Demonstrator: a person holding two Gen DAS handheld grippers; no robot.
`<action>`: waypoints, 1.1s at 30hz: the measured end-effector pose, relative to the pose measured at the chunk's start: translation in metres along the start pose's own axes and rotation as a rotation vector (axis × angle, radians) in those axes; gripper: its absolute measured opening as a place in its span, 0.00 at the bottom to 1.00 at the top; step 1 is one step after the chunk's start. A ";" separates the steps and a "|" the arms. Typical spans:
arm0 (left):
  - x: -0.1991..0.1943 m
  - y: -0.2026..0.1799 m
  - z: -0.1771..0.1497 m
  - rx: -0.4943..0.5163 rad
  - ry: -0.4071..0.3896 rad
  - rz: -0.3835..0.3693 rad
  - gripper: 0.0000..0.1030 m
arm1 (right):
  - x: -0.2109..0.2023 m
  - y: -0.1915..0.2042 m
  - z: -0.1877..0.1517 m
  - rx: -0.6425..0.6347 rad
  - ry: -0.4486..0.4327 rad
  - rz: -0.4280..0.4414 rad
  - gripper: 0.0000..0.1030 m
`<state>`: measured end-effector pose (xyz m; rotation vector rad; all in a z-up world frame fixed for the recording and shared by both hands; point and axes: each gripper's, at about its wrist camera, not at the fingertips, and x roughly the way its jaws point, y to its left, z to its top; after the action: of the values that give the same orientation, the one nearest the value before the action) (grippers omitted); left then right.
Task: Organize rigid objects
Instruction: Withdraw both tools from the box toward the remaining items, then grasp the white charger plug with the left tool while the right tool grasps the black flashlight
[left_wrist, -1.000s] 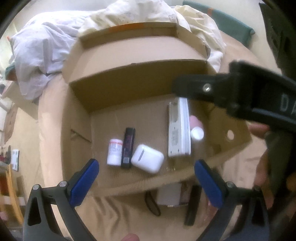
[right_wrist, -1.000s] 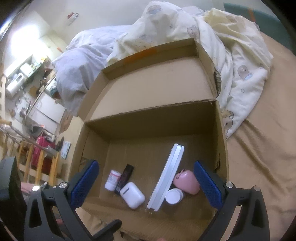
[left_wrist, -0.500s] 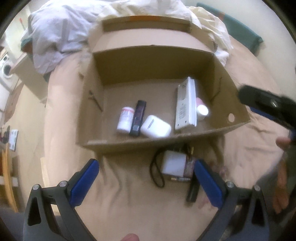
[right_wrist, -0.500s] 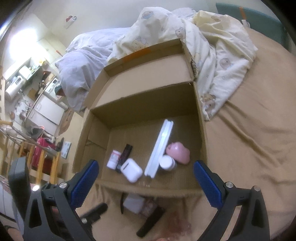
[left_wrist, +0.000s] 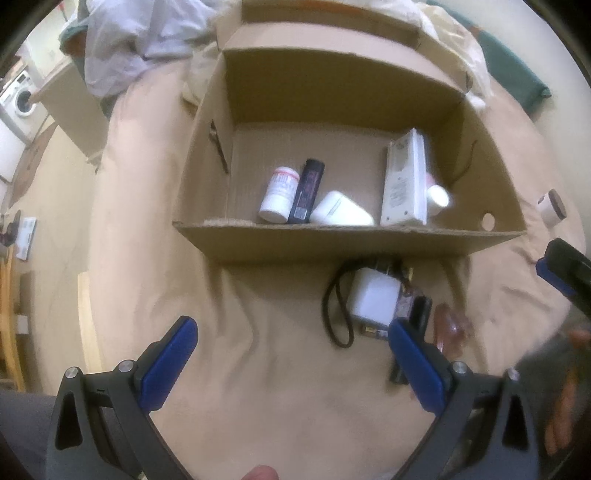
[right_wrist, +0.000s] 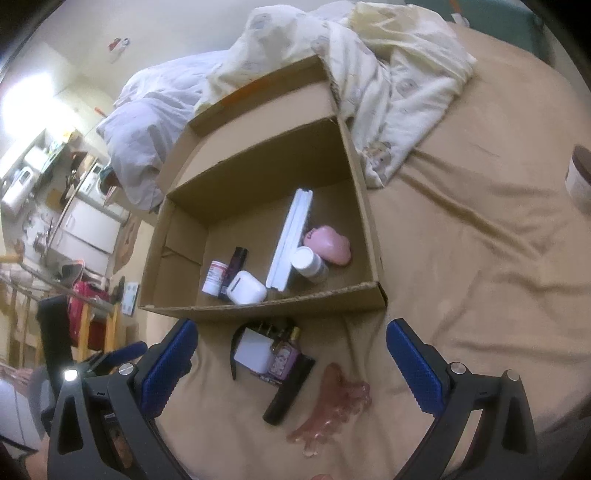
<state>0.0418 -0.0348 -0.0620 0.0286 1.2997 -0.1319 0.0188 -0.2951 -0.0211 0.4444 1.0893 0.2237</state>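
An open cardboard box (left_wrist: 347, 240) (right_wrist: 280, 306) sits on a tan bed. Inside lie a white pill bottle (left_wrist: 279, 194), a black stick (left_wrist: 308, 190), a white earbud case (right_wrist: 246, 288), a long white flat device (right_wrist: 290, 240), a small white jar (right_wrist: 308, 262) and a pink case (right_wrist: 330, 243). In front of the box lie a white charger with a black cord (left_wrist: 373, 299) (right_wrist: 251, 349), a small perfume bottle (right_wrist: 282, 356), a black bar (right_wrist: 290, 391) and a pink foot-shaped piece (right_wrist: 328, 402). My left gripper (left_wrist: 291, 365) and right gripper (right_wrist: 290, 365) are open, empty, above these loose items.
A cream blanket (right_wrist: 388, 74) and a white duvet (right_wrist: 147, 118) lie behind the box. A brown-lidded white jar (right_wrist: 578, 177) (left_wrist: 552, 206) stands on the bed at the right. The bed's left edge drops to the floor, with furniture (right_wrist: 85, 221) beyond.
Both grippers have pulled back and up from the box. The loose items in front of the box have come into view. Both stay open.
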 end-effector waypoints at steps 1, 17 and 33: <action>0.003 0.000 0.000 0.000 0.010 -0.003 1.00 | 0.001 -0.001 -0.001 0.007 0.004 -0.009 1.00; 0.038 -0.011 0.018 0.018 0.084 -0.070 0.73 | 0.045 -0.013 -0.004 0.082 0.167 -0.107 1.00; 0.085 -0.069 0.029 0.219 0.207 -0.091 0.52 | 0.046 -0.023 0.005 0.165 0.171 -0.021 1.00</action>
<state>0.0836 -0.1133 -0.1323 0.1737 1.4888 -0.3567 0.0436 -0.2986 -0.0664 0.5693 1.2854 0.1557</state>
